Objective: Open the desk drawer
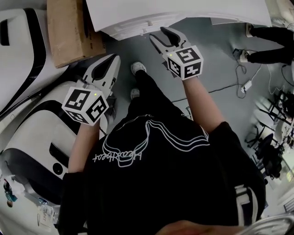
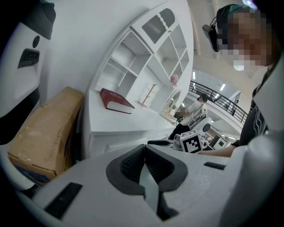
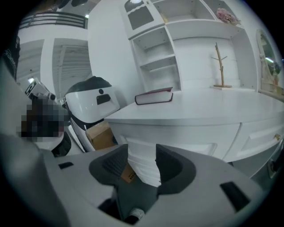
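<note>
The white desk (image 1: 183, 13) stands just ahead of me at the top of the head view. Its drawer front (image 3: 177, 142) fills the middle of the right gripper view, with a second drawer (image 3: 262, 137) to its right. My right gripper (image 1: 164, 35) hangs close before the desk edge. In its own view the right gripper (image 3: 141, 153) is open, and the drawer front shows through the empty gap. My left gripper (image 1: 112, 62) is lower and to the left, short of the desk. In its own view the left gripper (image 2: 144, 150) is shut with its pads together and nothing between them.
A cardboard box (image 1: 73, 32) sits on the floor left of the desk. A white machine with black trim (image 1: 32, 133) stands beside it. On the desk top lie a red book (image 3: 154, 95) and a small wooden stand (image 3: 219, 66). Cables (image 1: 243, 82) trail over the floor at right.
</note>
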`<state>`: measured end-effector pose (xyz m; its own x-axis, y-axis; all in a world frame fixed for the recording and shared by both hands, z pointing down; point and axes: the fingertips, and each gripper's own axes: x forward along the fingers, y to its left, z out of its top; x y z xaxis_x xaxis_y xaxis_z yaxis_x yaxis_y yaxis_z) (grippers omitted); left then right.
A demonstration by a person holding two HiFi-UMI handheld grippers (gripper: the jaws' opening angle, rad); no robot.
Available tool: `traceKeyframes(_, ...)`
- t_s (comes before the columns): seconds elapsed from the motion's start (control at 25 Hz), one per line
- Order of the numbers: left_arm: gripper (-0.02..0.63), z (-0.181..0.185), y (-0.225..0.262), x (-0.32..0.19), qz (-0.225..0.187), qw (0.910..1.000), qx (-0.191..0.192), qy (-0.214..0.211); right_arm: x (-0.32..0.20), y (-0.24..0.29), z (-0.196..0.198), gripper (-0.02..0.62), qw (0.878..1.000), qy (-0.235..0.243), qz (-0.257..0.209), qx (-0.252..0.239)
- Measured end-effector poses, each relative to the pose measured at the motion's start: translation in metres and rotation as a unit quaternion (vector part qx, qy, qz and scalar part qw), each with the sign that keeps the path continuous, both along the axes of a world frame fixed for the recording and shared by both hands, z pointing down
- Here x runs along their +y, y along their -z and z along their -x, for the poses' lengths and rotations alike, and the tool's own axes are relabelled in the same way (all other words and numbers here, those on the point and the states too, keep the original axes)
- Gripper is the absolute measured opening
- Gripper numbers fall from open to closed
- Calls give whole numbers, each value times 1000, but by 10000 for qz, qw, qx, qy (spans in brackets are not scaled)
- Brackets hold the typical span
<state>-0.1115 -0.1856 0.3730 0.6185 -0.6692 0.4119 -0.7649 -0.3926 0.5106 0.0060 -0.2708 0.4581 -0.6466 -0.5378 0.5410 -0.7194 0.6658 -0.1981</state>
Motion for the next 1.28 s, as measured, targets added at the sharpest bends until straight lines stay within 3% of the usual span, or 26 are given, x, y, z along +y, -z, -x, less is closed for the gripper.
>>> traceKeyframes(0.24, 5, 8, -21, -11, 144, 9999, -48, 77, -19, -56, 3, 235, 9992, -96, 201, 332)
traceKeyframes(0.56, 5, 18, -41, -11, 244, 9995, -113, 157, -44, -102, 3, 230, 9961, -503, 276, 677)
traceKeyframes(1.28, 5, 21, -53, -11, 316, 9994, 20, 167, -52, -117, 11, 95, 9910, -887, 235, 970)
